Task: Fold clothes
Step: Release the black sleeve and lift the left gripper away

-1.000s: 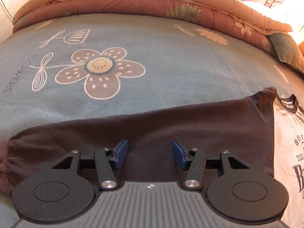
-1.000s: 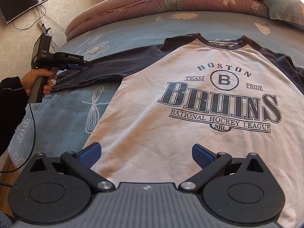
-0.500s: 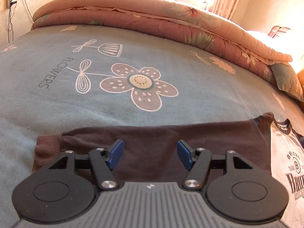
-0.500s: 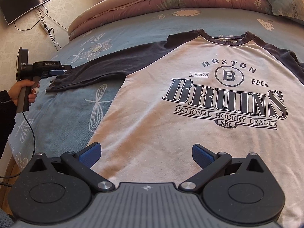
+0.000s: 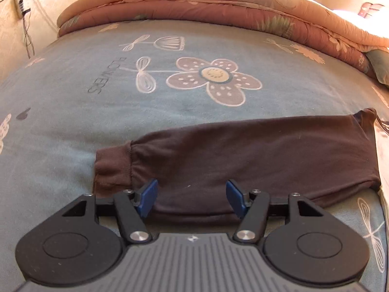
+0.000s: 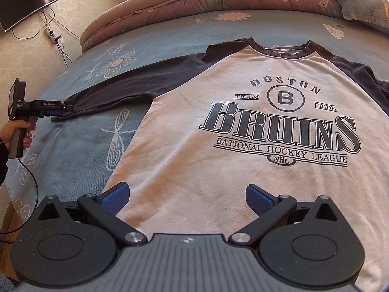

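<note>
A white long-sleeved shirt (image 6: 267, 133) with dark sleeves and a "Boston Bruins" print lies flat, front up, on the blue flowered bed sheet (image 5: 73, 97). Its left sleeve (image 5: 243, 150) stretches out to the side and ends in a ribbed cuff (image 5: 111, 168). My left gripper (image 5: 192, 197) hovers over the sleeve's near edge just right of the cuff, jaws open, pads apart from the cloth. In the right wrist view the left gripper (image 6: 58, 113), held by a hand, sits at the sleeve's end. My right gripper (image 6: 186, 199) stands wide open over the shirt's lower left body.
A folded pink quilt (image 5: 218, 7) lies across the head of the bed, with a pillow (image 6: 364, 4) at the far right. A TV (image 6: 26, 2) and a power strip with cables (image 6: 52, 35) are on the left wall. The bed's left edge (image 6: 9, 194) is close.
My left gripper has slid leftward along the sleeve, from its middle to near the cuff, and its jaws stand a little wider. The right gripper has stayed put.
</note>
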Available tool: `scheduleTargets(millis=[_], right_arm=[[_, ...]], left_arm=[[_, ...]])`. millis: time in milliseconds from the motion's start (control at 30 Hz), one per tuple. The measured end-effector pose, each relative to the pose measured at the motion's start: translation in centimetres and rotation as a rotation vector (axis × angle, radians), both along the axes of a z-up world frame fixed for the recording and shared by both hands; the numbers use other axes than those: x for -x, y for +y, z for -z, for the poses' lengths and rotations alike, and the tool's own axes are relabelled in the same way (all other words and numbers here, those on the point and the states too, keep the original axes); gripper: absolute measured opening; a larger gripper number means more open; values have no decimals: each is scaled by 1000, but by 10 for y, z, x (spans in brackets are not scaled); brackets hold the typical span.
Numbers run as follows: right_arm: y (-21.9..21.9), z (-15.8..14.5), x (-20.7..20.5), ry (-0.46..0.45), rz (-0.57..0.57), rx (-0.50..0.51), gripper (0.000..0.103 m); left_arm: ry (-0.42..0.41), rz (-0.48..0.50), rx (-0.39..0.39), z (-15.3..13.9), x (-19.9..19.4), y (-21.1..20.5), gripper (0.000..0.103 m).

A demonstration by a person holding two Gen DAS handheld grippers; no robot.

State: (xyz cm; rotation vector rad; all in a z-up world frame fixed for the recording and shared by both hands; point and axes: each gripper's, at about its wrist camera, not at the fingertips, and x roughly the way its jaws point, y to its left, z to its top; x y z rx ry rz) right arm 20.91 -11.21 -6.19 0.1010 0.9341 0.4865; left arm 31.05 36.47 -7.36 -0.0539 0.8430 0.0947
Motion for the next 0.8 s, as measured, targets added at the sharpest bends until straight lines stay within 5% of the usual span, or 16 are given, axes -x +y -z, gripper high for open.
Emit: scheduleTargets(millis=[167,333,433,633,800], right_arm=[[-8,-12,9,-29,14,22,103],[-33,-21,21,-43,53,34,103],[-53,-19,27,-37,94,36,103],[-81,-12,41,-44,154,116,103],[-114,-8,63,-22,199,139,103]], left_arm=[[16,128,-83,9,-23,-61,70],[108,-11,26,20,-14,-48,73],[105,-23,8,-1,0,-59,73],[49,172,56,-52,9,-148,79],[25,407,87,-51,7,-267,81]])
